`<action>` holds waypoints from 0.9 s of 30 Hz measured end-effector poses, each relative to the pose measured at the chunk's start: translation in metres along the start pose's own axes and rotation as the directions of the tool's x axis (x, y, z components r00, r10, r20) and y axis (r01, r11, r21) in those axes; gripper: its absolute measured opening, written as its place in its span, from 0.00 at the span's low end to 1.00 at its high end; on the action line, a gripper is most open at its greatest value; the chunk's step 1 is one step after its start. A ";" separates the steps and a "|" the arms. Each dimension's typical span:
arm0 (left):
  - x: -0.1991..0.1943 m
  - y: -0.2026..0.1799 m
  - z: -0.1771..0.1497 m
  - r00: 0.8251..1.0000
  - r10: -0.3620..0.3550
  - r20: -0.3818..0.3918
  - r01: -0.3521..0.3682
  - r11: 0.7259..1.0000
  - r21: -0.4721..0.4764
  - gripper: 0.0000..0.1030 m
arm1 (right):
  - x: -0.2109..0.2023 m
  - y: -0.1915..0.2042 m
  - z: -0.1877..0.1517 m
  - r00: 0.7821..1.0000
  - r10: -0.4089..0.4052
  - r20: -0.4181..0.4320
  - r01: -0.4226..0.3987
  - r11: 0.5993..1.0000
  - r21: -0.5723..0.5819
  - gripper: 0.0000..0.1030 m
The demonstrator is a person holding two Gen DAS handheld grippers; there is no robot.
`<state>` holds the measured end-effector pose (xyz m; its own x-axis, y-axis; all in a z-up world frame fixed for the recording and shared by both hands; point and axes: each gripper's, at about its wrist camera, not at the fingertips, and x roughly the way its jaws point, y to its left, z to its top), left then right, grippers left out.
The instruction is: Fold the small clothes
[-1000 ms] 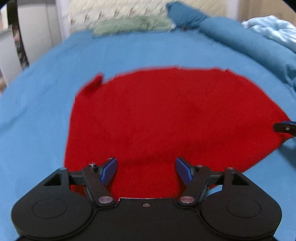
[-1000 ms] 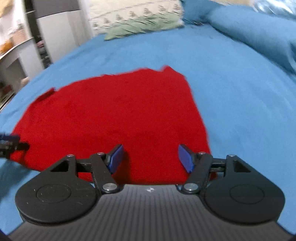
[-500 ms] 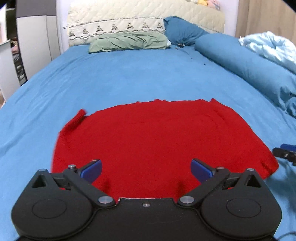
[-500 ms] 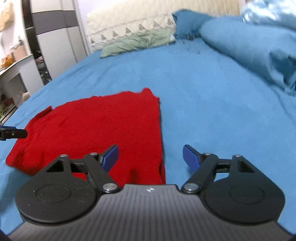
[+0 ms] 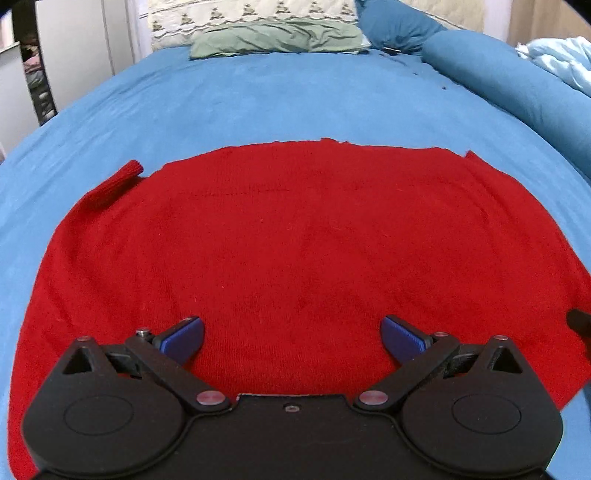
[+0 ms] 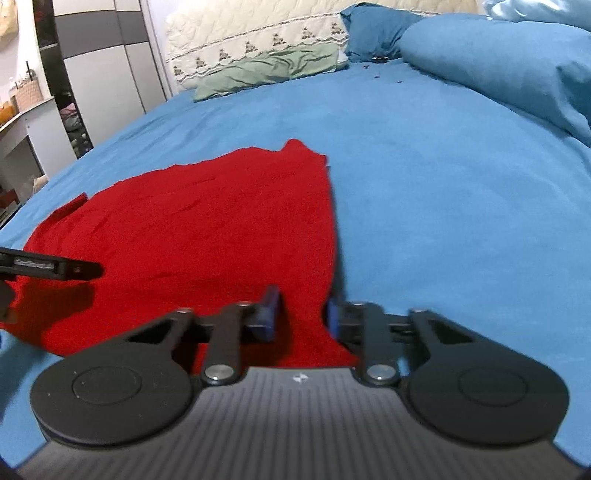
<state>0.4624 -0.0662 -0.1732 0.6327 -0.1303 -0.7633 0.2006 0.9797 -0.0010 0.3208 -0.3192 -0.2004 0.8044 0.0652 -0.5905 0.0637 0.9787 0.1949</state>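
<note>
A red knitted garment (image 5: 295,251) lies flat on the blue bed sheet (image 5: 258,103), a ribbed cuff (image 5: 118,181) sticking out at its far left. My left gripper (image 5: 291,338) is open over the garment's near edge. In the right wrist view the garment (image 6: 207,236) lies left of centre. My right gripper (image 6: 301,314) has its jaws narrowed around the garment's near right edge, with a gap still showing between the blurred pads. The left gripper's finger (image 6: 51,266) shows at the left there. The right gripper's tip (image 5: 580,321) shows at the right edge of the left wrist view.
A green pillow (image 5: 277,38) and a cream quilted headboard (image 5: 251,13) are at the far end. Blue bolsters (image 5: 517,85) and a pale blue duvet (image 5: 561,59) line the right side. A wardrobe (image 6: 103,74) and shelves (image 6: 22,122) stand beyond the bed's left edge.
My right gripper's jaws have narrowed from wide open around the garment's right edge. My left gripper opened wider half a second ago and has come closer over the garment.
</note>
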 end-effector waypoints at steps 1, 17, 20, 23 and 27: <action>0.001 0.000 0.002 1.000 0.001 -0.008 -0.002 1.000 -0.007 1.00 | 0.000 0.002 0.001 1.000 0.001 -0.007 -0.001 1.000 0.011 0.25; -0.109 0.134 -0.028 0.995 -0.042 0.093 0.048 0.997 -0.058 1.00 | -0.028 0.176 0.114 0.820 0.571 0.034 -0.571 0.816 0.092 0.22; -0.118 0.160 -0.067 0.996 0.020 0.083 -0.014 0.997 -0.080 1.00 | 0.004 0.249 0.093 0.766 0.635 -0.100 -0.637 0.771 0.013 0.22; -0.115 0.179 -0.103 0.997 0.029 0.078 -0.019 0.991 -0.135 1.00 | 0.045 0.301 0.057 0.768 0.597 -0.230 -0.619 0.785 -0.028 0.22; -0.112 0.184 -0.121 0.998 0.022 0.057 -0.013 0.989 -0.146 1.00 | 0.077 0.319 0.027 0.783 0.556 -0.279 -0.584 0.811 -0.024 0.22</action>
<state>0.3381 0.1466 -0.1660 0.6785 -0.1174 -0.7251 0.0805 0.9931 -0.0855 0.4190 -0.0073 -0.1632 0.5004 0.6495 -0.5725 -0.4326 0.7603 0.4846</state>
